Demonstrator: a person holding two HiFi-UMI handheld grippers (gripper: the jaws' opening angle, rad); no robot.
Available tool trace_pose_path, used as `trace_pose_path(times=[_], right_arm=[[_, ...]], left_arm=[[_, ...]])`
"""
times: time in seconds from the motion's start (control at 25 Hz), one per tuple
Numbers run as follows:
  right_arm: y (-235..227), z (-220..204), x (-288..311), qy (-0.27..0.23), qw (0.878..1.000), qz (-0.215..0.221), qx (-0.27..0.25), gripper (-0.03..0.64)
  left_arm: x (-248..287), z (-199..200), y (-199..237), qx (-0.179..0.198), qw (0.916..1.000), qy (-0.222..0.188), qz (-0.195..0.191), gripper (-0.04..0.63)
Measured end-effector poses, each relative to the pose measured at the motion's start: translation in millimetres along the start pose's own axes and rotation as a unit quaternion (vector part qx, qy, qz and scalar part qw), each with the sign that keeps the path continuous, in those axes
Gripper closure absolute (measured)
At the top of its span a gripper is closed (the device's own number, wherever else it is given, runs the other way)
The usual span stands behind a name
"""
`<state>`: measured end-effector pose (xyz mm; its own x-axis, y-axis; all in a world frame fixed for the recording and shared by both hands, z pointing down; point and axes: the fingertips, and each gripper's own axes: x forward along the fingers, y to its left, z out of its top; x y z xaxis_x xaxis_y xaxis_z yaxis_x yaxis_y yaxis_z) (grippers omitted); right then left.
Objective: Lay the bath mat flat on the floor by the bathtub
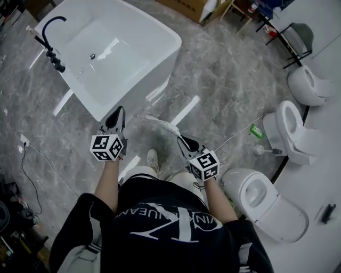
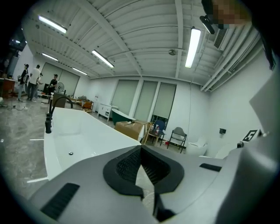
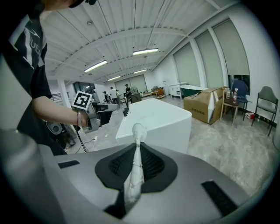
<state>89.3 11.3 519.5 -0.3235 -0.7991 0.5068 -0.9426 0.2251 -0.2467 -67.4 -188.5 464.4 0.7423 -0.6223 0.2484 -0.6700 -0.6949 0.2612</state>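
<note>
The bath mat (image 1: pixel 161 122) is a pale, see-through sheet that hangs between my two grippers above the grey marble floor, just in front of the white bathtub (image 1: pixel 160 37). My left gripper (image 1: pixel 120 111) is close to the tub's near corner. In the left gripper view its jaws (image 2: pixel 140 149) meet at the tips with whitish mat (image 2: pixel 142 180) between the pads. My right gripper (image 1: pixel 180 138) is shut on the mat's edge. In the right gripper view a knobbly white fold (image 3: pixel 138 131) sticks out past the jaw tips (image 3: pixel 136 148), and the tub (image 3: pixel 153 118) is ahead.
Three white toilets (image 1: pixel 262 198) (image 1: pixel 290 127) (image 1: pixel 307 85) line the right side. A black faucet (image 1: pixel 50 37) stands on the tub's left rim. A cardboard box (image 1: pixel 186 7) sits at the back, a cable (image 1: pixel 33 155) lies on the left, and white strips (image 1: pixel 184 110) mark the floor.
</note>
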Motion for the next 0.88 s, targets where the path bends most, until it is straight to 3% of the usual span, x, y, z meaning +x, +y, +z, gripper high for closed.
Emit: trace_pose_path(times=[0.16, 0.32, 0.52, 0.88], right_arm=[[-5.8, 13.3, 23.0, 0.013, 0.999, 0.037, -0.011, 0.578], [-10.9, 28.5, 52.7, 0.031, 0.994, 0.093, -0.038, 0.578], [-8.7, 45.6, 71.4, 0.054, 0.983, 0.161, -0.067, 0.577], [-18.3, 54.1, 90.2, 0.072, 0.963, 0.232, -0.113, 0.577]], left_arm=[[-5.0, -0.7, 17.2, -0.012, 0.9990, -0.002, 0.044, 0.581], [-15.0, 3.1, 36.1, -0.021, 0.9929, -0.022, 0.115, 0.581], [-39.0, 2.3, 37.2, -0.043, 0.9768, -0.039, 0.206, 0.581], [-69.7, -15.6, 19.5, -0.077, 0.9482, -0.074, 0.299, 0.581]])
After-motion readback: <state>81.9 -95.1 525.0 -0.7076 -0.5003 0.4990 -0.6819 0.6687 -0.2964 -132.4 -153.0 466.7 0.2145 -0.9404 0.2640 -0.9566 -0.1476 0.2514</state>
